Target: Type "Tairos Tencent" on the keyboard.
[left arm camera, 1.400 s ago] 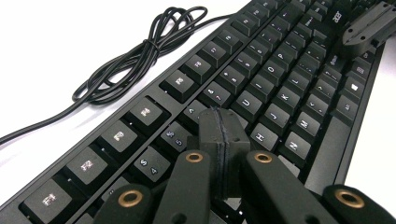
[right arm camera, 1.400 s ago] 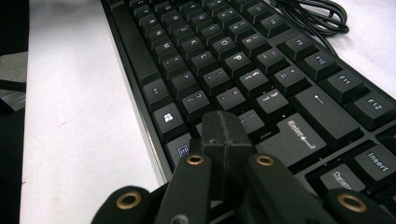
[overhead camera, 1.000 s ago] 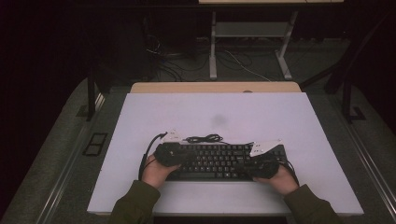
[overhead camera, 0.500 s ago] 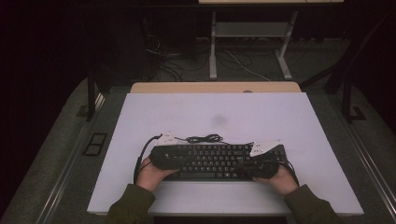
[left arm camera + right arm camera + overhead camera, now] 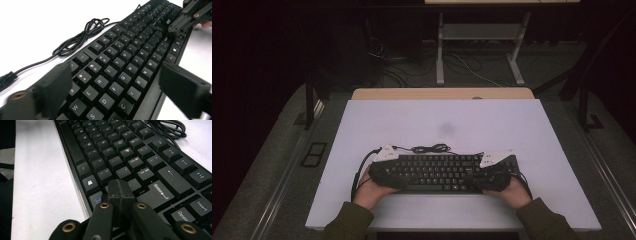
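— High view: where is the keyboard (image 5: 439, 171)?
— Lower centre, on the tabletop (image 5: 462, 120). My left tongs (image 5: 112, 90) have just been spreading, nothing pinched; my right tongs (image 5: 121, 192) are pressed together over the keys.

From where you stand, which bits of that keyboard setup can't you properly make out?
- Keyboard, high view: key legends too small; both ends covered by the grippers.
- Right gripper, right gripper view: its shut tips hide the keys beneath, so contact is unclear.
- Cable, left gripper view: its plug end is cut off by the left edge.
- Left gripper, left gripper view: the open jaws are blurred.
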